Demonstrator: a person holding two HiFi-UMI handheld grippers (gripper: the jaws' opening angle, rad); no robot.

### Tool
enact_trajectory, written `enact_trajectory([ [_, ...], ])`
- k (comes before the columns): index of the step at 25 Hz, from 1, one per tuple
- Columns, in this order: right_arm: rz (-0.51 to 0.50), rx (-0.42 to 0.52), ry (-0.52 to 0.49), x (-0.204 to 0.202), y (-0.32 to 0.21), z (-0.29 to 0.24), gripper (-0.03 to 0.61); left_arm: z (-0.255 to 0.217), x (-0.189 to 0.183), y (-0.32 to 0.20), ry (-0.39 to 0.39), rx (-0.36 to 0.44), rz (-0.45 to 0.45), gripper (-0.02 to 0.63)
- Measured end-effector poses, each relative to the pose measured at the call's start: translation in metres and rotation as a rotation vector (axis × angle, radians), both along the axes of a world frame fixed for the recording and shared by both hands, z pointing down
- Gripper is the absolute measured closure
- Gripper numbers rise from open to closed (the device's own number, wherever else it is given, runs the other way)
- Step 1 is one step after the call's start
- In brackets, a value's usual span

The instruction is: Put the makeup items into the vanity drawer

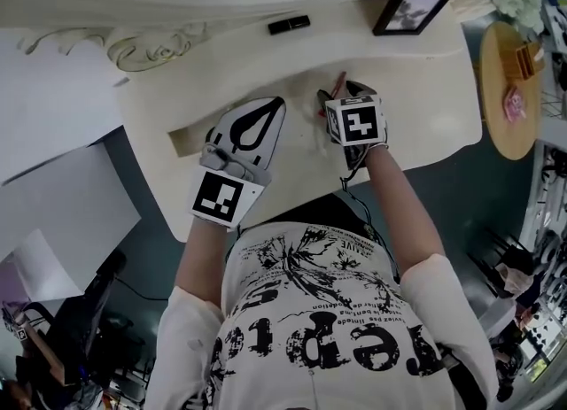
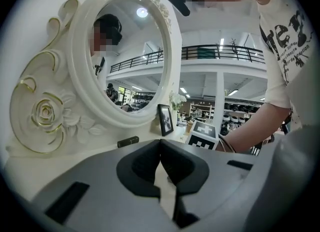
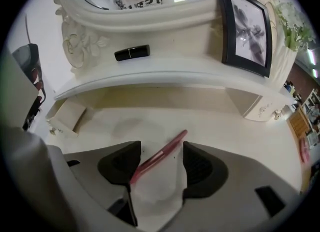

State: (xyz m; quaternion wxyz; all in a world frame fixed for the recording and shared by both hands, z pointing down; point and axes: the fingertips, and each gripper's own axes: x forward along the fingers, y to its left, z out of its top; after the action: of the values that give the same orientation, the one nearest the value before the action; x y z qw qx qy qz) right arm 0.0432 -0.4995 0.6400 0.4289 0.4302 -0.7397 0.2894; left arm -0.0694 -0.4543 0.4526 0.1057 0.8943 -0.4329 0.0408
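Right gripper (image 3: 161, 150) stands open, the red pencil (image 3: 175, 142) lying slantwise between its jaws, in front of the mirror (image 2: 125, 50); left gripper (image 2: 160, 146) is closed, empty.

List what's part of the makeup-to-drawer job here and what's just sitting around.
Job: red pencil, lying between the open jaws of the right gripper; black lipstick tube on the shelf; small drawer under the shelf.
Lying about: picture frame; flowers; mirror.
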Motion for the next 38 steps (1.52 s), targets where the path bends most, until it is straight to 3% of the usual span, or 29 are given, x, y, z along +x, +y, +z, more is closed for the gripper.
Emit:
enact_trajectory([
  [4,-0.019,-0.026,0.016,-0.003,0.002,0.000,0.349,0.002,-0.004,-0.001,0.006,-0.004,0.000,0.603],
  [9,-0.061,-0.070,0.038,-0.003,0.009,-0.001,0.517,0.000,-0.005,-0.001,0.010,0.000,-0.001,0.603],
  [13,-0.083,-0.070,0.057,-0.003,0.015,-0.007,0.517,-0.004,-0.006,0.004,0.007,0.007,-0.004,0.603],
  [22,-0.225,0.049,-0.035,-0.045,0.025,-0.075,0.517,-0.034,-0.025,0.030,0.006,0.067,-0.067,0.603],
  [30,-0.474,0.125,-0.098,-0.125,0.053,-0.124,0.517,-0.056,-0.081,0.069,-0.018,0.100,-0.221,0.603],
  [38,-0.710,0.131,-0.143,-0.217,0.094,-0.131,0.517,-0.055,-0.153,0.120,-0.046,0.090,-0.390,0.603],
])
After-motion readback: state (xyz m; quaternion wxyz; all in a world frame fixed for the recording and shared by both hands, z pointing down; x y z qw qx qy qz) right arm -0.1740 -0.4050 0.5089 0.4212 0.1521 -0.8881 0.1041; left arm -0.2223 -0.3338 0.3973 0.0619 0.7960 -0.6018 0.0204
